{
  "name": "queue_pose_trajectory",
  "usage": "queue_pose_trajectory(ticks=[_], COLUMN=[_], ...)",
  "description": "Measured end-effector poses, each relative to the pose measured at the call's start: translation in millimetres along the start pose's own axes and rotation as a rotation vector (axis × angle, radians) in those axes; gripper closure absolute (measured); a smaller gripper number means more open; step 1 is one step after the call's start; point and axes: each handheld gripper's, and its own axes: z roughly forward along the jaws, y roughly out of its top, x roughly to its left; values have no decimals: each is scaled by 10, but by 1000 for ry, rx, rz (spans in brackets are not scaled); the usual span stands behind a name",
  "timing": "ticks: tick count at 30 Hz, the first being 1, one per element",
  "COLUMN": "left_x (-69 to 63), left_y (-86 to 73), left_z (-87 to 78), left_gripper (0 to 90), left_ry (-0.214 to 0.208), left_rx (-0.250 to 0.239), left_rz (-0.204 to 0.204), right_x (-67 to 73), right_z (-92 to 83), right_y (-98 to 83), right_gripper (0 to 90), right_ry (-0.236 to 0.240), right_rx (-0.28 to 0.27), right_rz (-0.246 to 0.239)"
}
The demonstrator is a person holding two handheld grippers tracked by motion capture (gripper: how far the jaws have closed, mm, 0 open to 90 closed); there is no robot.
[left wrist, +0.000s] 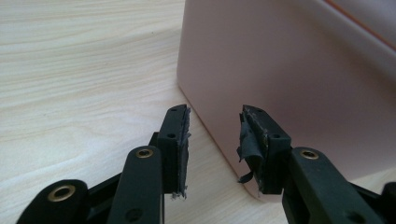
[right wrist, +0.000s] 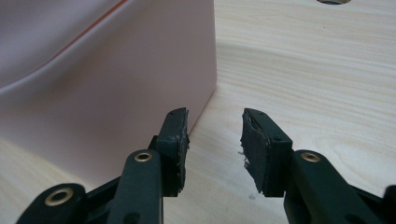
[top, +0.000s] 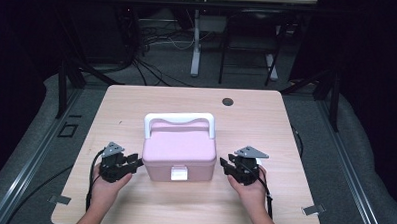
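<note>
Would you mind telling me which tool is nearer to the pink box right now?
Left. The left tool sits at the pink box's left lower corner, jaws apart astride its edge. The right tool waits slightly off the right wall, jaws apart.

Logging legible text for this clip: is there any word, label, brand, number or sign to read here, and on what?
None can be read.
Pink box: plain lid and sides, no print; its white latch looks blank, too small to be sure.
White handle: blank.
Wooden table: no markings.
Left gripper and right gripper: no lettering.
</note>
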Motion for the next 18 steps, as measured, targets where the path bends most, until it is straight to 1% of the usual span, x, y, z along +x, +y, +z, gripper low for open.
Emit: queue_pose_trajectory(ticks=[1,2,4,6,7,8,11,13,14,15,16,17,18], left_x=[0,-7,-22,-31,-24,-21,-24,-32,-31,-31,-36,-36,-47], left_y=[0,7,23,35,40,35,28,20,16,16,13,13,13], left_z=[0,14,34,49,44,51,45,41,35,35,29,29,25], left_gripper=[623,626,625,645,647,647,650,650,652,656,659,664,672], left_ry=[0,-3,-13,1,-4,-6,-7,-6,-12,-12,-18,-18,-16], left_rx=[0,-8,-11,-12,-2,-11,-15,-21,-20,-20,-22,-22,-24], left_rz=[0,-1,-13,-10,-12,-15,-15,-21,-21,-21,-19,-19,-15], right_x=[0,2,3,13,20,26,60,88,94,94,100,100,129], right_z=[0,39,55,83,96,105,131,139,135,135,132,132,125], right_y=[0,23,29,31,28,24,17,15,12,12,9,9,4], right_gripper=[605,591,584,576,576,576,577,584,604,604,633,633,675], right_ry=[0,4,4,12,17,18,28,10,11,11,14,14,11], right_rx=[0,-1,-6,-10,-9,-9,-4,-8,-5,-5,-3,-3,-9], right_rz=[0,3,2,22,21,18,11,-6,-3,-3,-1,-1,-12])
